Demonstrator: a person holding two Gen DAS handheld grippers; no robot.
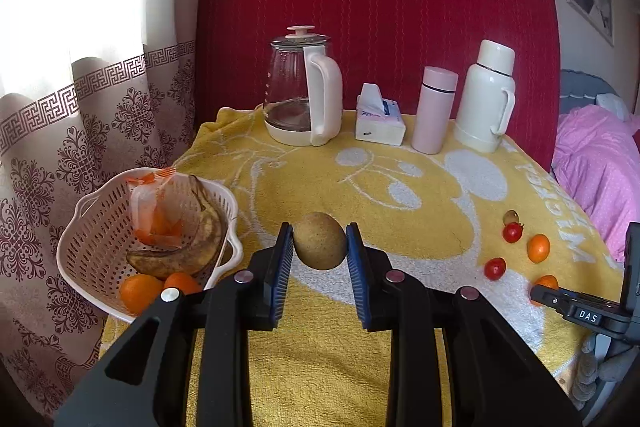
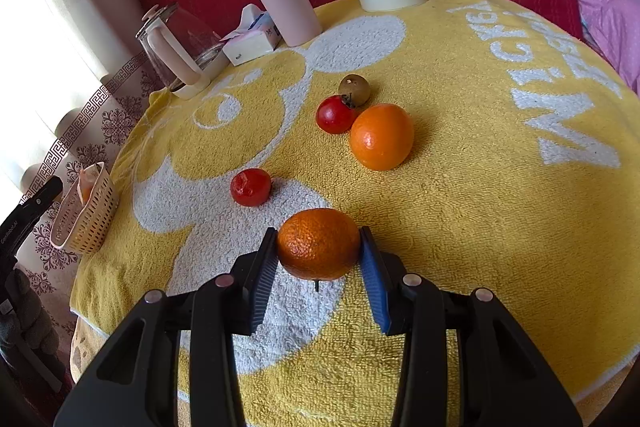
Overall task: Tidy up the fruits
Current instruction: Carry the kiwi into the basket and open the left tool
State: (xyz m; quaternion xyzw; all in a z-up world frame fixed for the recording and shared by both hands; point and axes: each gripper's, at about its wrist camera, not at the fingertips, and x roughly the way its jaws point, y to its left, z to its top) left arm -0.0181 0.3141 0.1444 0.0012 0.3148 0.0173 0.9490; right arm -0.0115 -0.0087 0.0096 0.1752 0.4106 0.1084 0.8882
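Two fruits are in hand at once. The left tongs are closed on a brown, rough-skinned round fruit, pinched between the blue ribbed pads above the yellow terry towel that covers the table. The right tongs are closed to about the same width on a dimpled orange mandarin, which looks just off the towel or barely resting on it; I cannot tell which.

Still loose on the towel near the right tongs are a smooth orange citrus, touching a glossy red round fruit, with a small brown fruit just behind that, and a second, wrinkled red fruit lying apart.

At the table's left edge sits the white perforated plastic basket, already holding a blackened banana, two oranges and an orange-printed plastic bag.

As I judge it, the worry is the grip: both fruits are round and held only at their sides, so a quick swing could roll either one out. The basket also overhangs the table edge, and a hard drop or a nudge from the tongs might tip it off.
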